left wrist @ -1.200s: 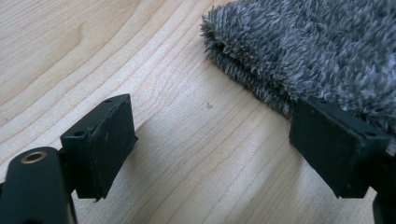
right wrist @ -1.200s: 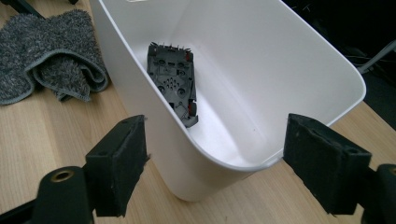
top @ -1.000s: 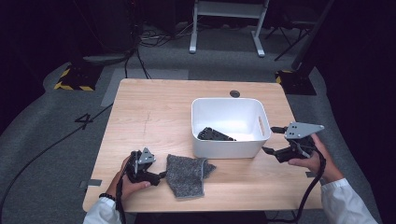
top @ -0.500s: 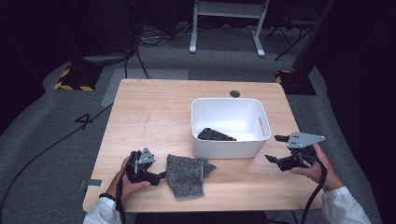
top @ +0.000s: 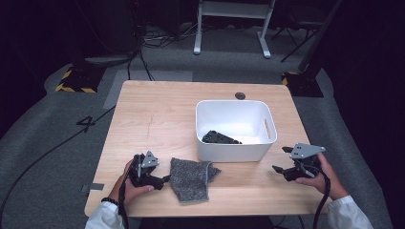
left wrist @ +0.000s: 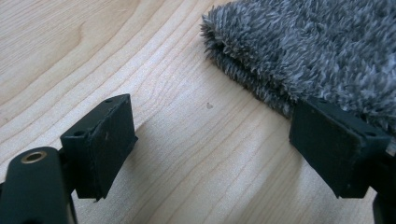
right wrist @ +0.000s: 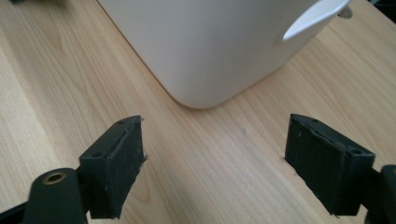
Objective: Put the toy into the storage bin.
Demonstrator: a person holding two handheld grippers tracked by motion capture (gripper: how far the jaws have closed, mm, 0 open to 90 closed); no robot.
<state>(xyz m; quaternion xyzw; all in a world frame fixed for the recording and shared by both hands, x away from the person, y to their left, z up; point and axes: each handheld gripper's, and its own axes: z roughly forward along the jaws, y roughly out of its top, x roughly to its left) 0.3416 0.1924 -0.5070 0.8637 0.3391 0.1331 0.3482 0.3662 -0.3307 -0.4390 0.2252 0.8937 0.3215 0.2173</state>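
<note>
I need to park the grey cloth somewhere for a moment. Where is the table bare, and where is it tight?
Widest bare patch: the table's far-left part, left of the white bin and beyond the grey cloth. A narrower strip runs behind the bin, by the small dark cap. The near edge is crowded: left gripper, cloth, bin's front wall and right gripper.

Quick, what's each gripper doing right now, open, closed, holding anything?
Left gripper: open, holding nothing; one of its fingers sits at the edge of the grey cloth.
Right gripper: open, empty, just been opening, near the white bin.
</note>
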